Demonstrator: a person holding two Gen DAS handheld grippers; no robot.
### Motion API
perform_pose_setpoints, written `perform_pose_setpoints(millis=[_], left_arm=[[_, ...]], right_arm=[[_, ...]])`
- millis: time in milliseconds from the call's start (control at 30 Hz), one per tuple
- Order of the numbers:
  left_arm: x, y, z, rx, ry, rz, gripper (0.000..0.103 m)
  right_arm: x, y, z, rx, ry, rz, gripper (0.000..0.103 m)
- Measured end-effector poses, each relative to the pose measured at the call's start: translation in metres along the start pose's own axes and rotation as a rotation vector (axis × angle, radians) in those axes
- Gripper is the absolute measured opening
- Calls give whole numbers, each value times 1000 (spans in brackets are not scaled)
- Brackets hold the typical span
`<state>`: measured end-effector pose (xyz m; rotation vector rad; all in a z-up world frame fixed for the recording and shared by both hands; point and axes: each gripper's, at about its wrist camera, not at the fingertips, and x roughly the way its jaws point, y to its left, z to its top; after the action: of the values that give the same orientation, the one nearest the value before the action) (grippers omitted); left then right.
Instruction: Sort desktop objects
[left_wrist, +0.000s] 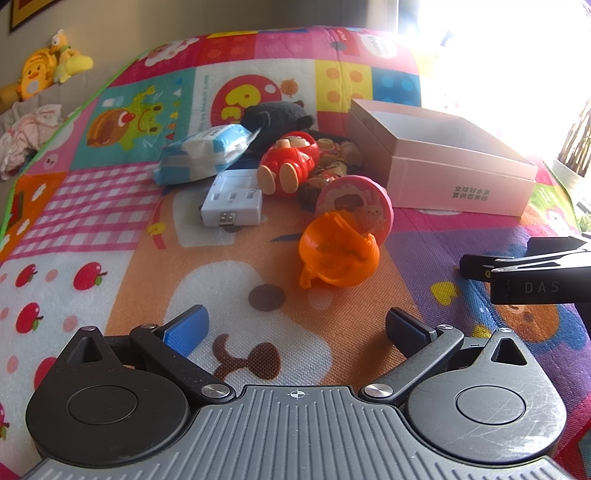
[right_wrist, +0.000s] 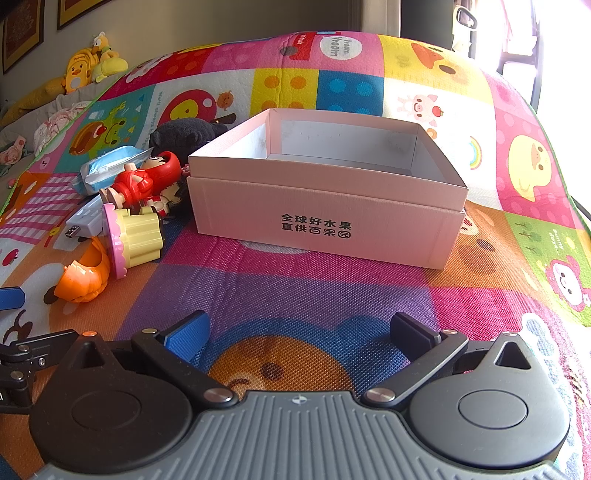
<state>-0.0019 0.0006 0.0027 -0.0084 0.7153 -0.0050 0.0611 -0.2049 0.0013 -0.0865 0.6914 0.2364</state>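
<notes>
1. Both the left gripper (left_wrist: 295, 328) and right gripper (right_wrist: 297, 334) gape, holding nothing.
2. The orange toy (left_wrist: 338, 254) lies just beyond the left gripper, slightly right; the left is nearer.
3. The pink box (right_wrist: 325, 218) sits far right, seemingly bare inside.

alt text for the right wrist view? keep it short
An open, empty pink box sits on a colourful play mat, straight ahead of the open right tool. To its left lies a pile of toys: a red figure, a cupcake toy and an orange toy.
</notes>
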Motion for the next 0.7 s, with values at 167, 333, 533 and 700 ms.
perform_pose_setpoints(millis=[167, 333, 533, 700], left_arm=[[0, 0, 0, 0, 0, 0, 103], [3, 0, 0, 6, 6, 8, 103], [3, -1, -1, 13, 5, 23, 103], [3, 0, -2, 13, 5, 22, 103]], right_arm=[[0, 0, 0, 0, 0, 0, 103], [0, 0, 0, 0, 0, 0, 103], [0, 1, 0, 0, 0, 0, 103], [1, 2, 0, -2, 0, -2, 103]])
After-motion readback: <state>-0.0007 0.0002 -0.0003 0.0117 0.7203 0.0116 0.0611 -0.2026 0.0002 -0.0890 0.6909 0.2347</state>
